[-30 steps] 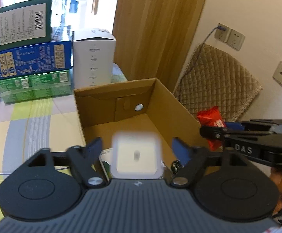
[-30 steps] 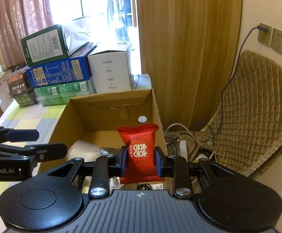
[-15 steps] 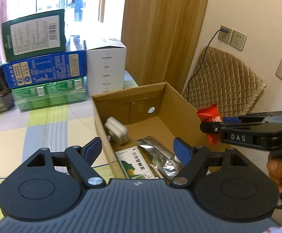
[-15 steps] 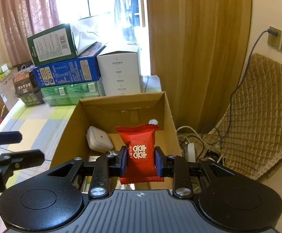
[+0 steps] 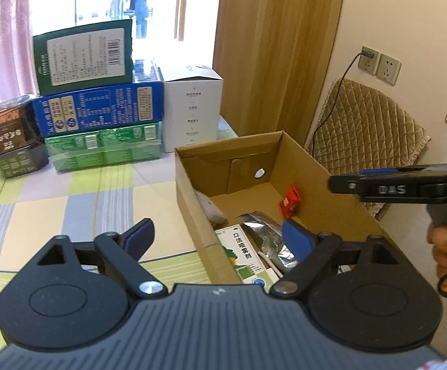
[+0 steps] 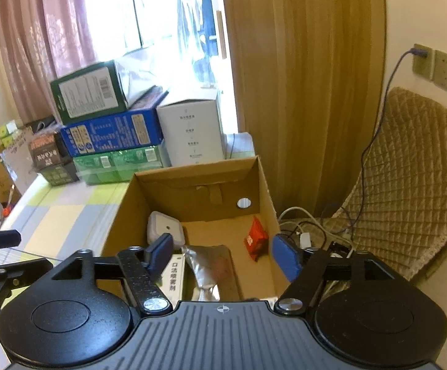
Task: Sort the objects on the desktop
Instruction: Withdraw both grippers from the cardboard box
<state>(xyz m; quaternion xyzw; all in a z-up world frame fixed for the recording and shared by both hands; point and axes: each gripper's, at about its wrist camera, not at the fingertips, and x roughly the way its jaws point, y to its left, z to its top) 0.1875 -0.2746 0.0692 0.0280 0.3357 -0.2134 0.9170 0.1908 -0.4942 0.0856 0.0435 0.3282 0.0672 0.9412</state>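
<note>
reading red sachet [image 6: 255,242] as dropped: lies in cardboard box [image 6: 192,174] against right wall, beside foil pouch [image 6: 211,266], white adapter [image 6: 164,231], green-white medicine carton [image 5: 245,252]. my right gripper [image 6: 223,254] over box, fingers opening, nothing between. my left gripper [image 5: 217,236] straddles box's near-left wall, fingers opening wide, empty. box collects sorted items; stacked boxes [image 5: 100,117] wait at desk [image 5: 69,203] back.

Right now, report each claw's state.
Left claw: opening, nothing between the pads.
Right claw: opening, empty; red packet lies in the box.
</note>
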